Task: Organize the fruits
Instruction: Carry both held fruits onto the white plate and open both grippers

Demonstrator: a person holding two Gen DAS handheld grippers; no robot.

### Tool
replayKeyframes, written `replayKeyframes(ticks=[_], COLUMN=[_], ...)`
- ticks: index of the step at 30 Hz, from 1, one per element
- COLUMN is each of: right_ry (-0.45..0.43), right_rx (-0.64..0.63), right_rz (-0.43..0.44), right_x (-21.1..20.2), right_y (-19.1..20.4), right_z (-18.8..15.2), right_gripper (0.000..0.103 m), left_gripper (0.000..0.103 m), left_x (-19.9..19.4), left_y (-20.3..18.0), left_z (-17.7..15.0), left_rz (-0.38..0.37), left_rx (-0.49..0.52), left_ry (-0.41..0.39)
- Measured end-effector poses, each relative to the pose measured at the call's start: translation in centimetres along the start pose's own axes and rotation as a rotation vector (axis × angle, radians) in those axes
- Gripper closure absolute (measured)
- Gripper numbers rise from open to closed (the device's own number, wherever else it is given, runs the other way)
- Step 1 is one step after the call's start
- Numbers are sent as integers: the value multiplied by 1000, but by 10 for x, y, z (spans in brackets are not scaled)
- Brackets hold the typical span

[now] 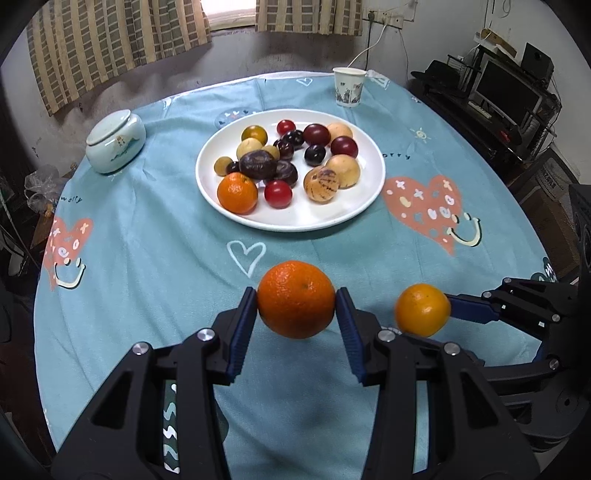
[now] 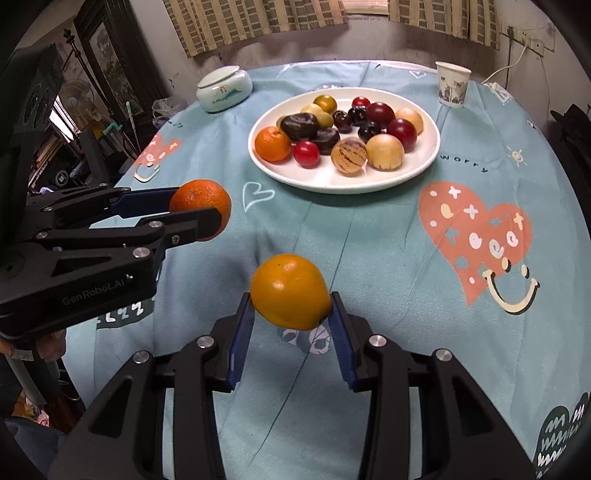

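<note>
Above the cloth, at six o'clock from the plate, my left tongs pinch a firm orange across its middle, my right tongs a smoother, slippery-looking one.

Checked curtains over bright window; grey wall; dark monitor desk right.

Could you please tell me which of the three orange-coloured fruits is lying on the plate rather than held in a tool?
The small tangerine at the white plate's near-left rim; each of the other two is gripped above the tablecloth.
</note>
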State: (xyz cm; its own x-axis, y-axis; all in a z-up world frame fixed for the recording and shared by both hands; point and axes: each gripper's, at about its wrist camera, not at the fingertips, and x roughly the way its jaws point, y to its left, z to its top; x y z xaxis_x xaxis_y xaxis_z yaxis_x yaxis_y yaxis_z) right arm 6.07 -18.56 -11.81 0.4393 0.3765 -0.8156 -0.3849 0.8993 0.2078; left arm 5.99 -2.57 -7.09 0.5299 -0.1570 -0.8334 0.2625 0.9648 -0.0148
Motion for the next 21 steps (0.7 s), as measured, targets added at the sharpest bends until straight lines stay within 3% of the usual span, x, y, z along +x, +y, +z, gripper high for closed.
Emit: replayKeyframes(ticks=[9, 21], right_ry=[-32, -12], right_rx=[1, 22], right_rz=[0, 8], right_x=[-17, -11], right_y=[5, -4], right_z=[-5, -9], right_gripper=[62, 62], left_gripper=[58, 58], left_x=[-19, -10], left_y=[-5, -12], left_z=[0, 4], left_rz=[-1, -7], left_rx=[12, 25], left_ry=[-34, -15])
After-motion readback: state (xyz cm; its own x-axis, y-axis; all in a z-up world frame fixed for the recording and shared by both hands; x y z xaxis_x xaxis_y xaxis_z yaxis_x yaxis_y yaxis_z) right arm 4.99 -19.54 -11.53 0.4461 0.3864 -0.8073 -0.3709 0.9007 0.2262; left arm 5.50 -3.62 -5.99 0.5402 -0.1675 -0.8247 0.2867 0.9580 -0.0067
